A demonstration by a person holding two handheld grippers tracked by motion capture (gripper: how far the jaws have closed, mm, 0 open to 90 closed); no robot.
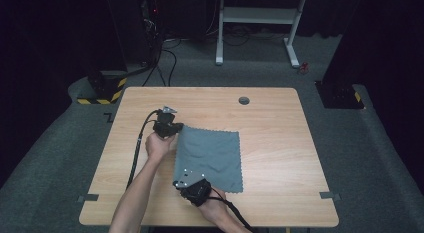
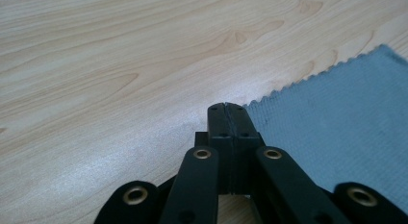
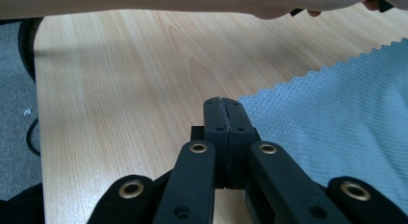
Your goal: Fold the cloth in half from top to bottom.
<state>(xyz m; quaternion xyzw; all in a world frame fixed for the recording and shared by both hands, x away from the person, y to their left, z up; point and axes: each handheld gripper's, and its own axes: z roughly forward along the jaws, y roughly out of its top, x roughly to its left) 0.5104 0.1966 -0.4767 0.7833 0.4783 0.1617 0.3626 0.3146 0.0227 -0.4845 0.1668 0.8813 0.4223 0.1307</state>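
Observation:
A grey cloth (image 1: pixel 212 155) with zigzag edges lies spread on the wooden table (image 1: pixel 270 123). My left gripper (image 1: pixel 167 124) is at the cloth's far left corner. In the left gripper view its jaws are pressed together (image 2: pixel 226 108), and the cloth (image 2: pixel 337 128) meets them at the tip. My right gripper (image 1: pixel 192 185) is at the near left corner. Its jaws are also shut (image 3: pixel 223 103), and the cloth's corner (image 3: pixel 337 123) runs up to their tip. The pinched cloth itself is hidden under the jaws.
A round cable hole (image 1: pixel 244 100) sits near the table's far edge. The person's left forearm (image 3: pixel 192 3) crosses the top of the right gripper view. Bare wood lies to the right of the cloth and beyond it. Tape marks (image 1: pixel 330 195) sit at the near corners.

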